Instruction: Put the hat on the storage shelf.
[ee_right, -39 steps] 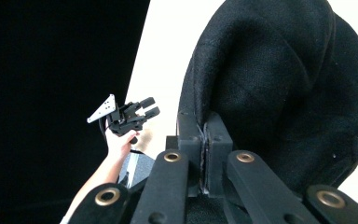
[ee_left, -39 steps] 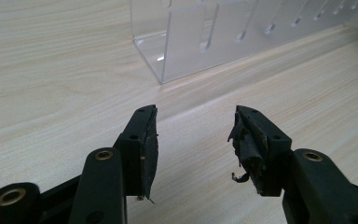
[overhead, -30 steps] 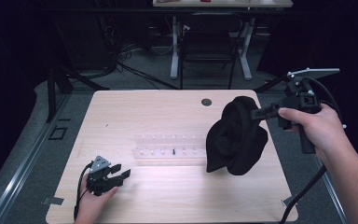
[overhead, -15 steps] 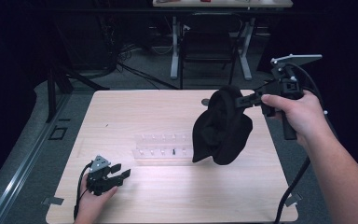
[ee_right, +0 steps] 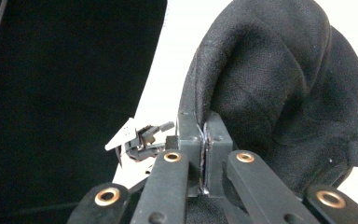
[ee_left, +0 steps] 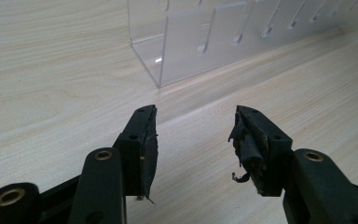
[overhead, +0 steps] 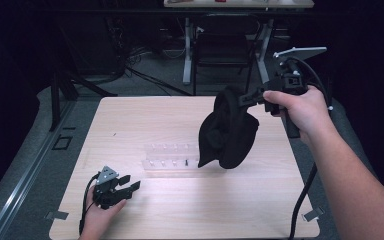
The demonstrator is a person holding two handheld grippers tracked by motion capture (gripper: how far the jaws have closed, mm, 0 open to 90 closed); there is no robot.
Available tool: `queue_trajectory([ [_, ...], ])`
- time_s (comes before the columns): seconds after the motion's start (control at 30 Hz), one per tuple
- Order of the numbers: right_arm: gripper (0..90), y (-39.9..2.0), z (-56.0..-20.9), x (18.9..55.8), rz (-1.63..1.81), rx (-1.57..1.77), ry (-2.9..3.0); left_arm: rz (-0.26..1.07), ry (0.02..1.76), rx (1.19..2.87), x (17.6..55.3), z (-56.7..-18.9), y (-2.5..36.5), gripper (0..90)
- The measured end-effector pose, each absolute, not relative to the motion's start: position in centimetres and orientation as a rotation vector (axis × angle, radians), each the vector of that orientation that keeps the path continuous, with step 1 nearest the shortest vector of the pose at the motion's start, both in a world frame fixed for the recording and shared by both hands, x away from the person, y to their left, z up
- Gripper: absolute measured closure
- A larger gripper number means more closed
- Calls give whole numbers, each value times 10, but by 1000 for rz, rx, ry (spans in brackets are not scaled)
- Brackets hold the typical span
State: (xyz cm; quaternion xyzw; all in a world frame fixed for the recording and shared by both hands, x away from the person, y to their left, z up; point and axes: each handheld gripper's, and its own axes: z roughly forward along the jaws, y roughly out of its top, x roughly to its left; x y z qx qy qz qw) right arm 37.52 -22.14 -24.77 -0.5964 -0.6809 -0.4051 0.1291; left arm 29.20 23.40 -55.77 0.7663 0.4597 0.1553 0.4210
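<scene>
A floppy black fabric hat point(overhead: 227, 132) hangs in the air over the right half of the wooden table point(overhead: 145, 120). My right gripper point(overhead: 242, 99) is shut on the hat's edge and holds it from the right. In the right gripper view the jaws point(ee_right: 205, 128) pinch a thin fold of the black hat point(ee_right: 279, 79). My left gripper point(overhead: 130, 182) rests at the table's front left, open and holding nothing. Its jaws point(ee_left: 193, 135) point at a clear plastic rack point(ee_left: 205, 37). That rack point(overhead: 170, 157) lies mid-table, and the hat's lower edge hangs at its right end.
A small dark piece point(overhead: 185, 162) sits in the rack. The right gripper's cable point(overhead: 305, 190) drops past the table's right edge. Metal desk legs point(overhead: 187, 50) and a dark chair stand beyond the far edge. The left gripper point(ee_right: 140, 137) shows small in the right gripper view.
My right gripper has carried the hat leftward and slightly up, from the table's right edge to over the rack's right end. The left gripper has stayed put.
</scene>
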Motion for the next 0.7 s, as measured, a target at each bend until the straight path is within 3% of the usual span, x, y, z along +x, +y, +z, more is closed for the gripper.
queue_trajectory([
  [0.7, 884, -185, -268, 402, -1144, -1718, -1994, 384, 1151, 1918, 294, -557, 235, 497],
])
